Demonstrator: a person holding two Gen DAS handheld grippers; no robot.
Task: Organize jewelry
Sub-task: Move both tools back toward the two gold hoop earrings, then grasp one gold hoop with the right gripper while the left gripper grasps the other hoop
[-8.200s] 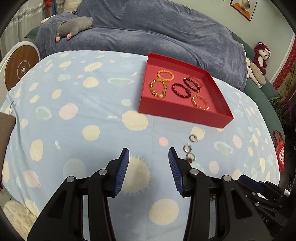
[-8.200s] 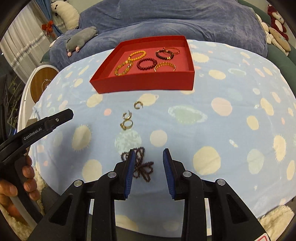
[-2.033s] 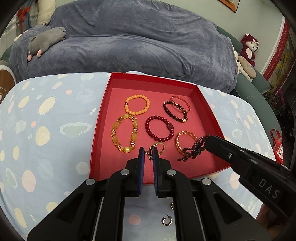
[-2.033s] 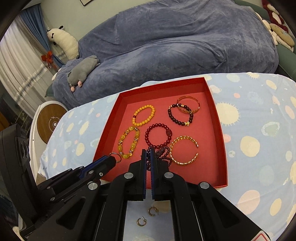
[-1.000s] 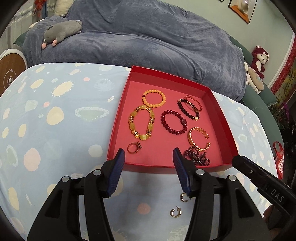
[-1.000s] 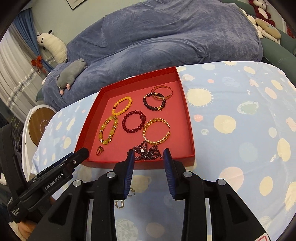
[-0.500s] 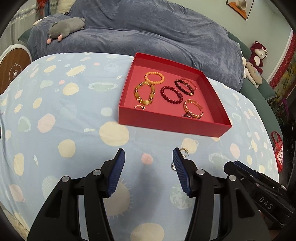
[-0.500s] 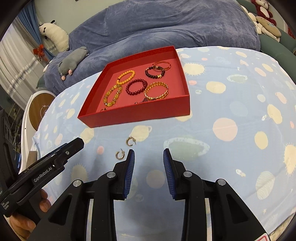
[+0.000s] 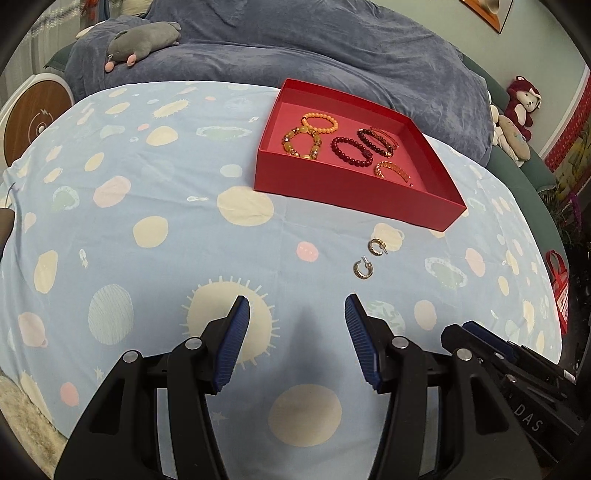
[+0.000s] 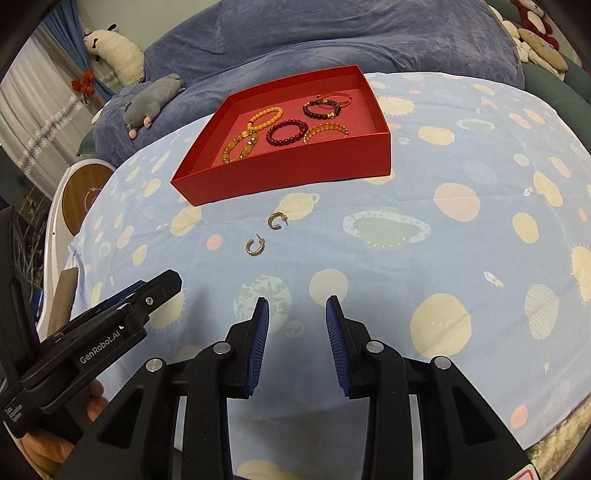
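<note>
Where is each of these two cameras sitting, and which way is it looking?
Left wrist: on the left tongs, looking down across the spotted cloth toward the red tray; right tongs beside.
Right wrist: on the right tongs, same direction; left tongs and a hand at lower left.
Shared: tray, two hoop earrings.

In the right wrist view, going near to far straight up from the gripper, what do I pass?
Right gripper → nearer hoop earring → farther hoop earring → red tray front wall → bracelets inside → blue-grey blanket.
</note>
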